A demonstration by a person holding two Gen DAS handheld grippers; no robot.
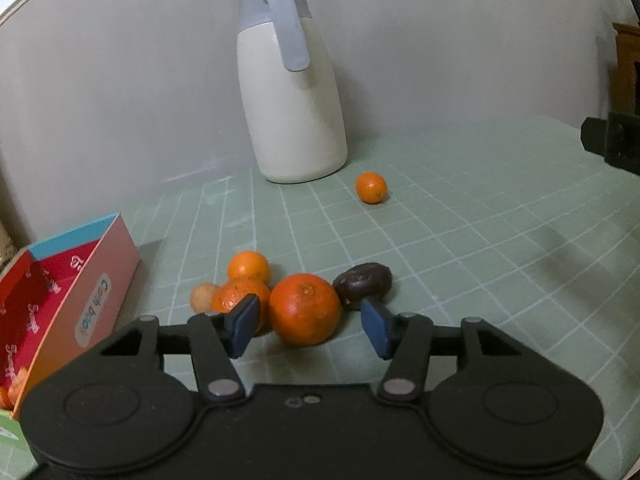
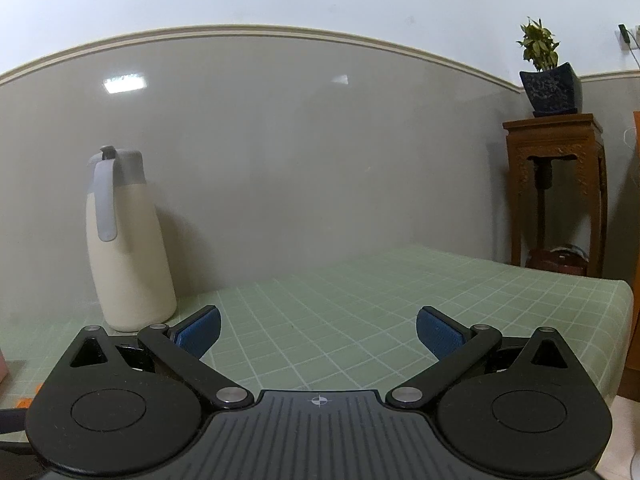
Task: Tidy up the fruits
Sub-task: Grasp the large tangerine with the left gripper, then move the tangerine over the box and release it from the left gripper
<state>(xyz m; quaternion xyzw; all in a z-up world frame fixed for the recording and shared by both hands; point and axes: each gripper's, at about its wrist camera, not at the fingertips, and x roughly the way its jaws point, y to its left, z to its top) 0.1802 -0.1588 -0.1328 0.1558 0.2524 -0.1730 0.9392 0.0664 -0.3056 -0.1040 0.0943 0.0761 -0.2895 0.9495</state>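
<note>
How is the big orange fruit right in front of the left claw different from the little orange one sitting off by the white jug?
The big orange looks much larger than the small orange, though it also lies nearer the camera. The big orange is a deeper reddish orange; the small orange is lighter and yellower. The big orange sits in a cluster, against other fruit and between the open fingers of the left gripper; the small orange lies alone near the white jug. Both are round and rest on the green gridded mat.

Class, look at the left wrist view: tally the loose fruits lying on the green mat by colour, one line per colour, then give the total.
Orange fruits: 4, the big one, two behind the left finger, and one near the jug
Dark brown fruit: 1
Pale tan fruit: 1
Total: 6
</note>
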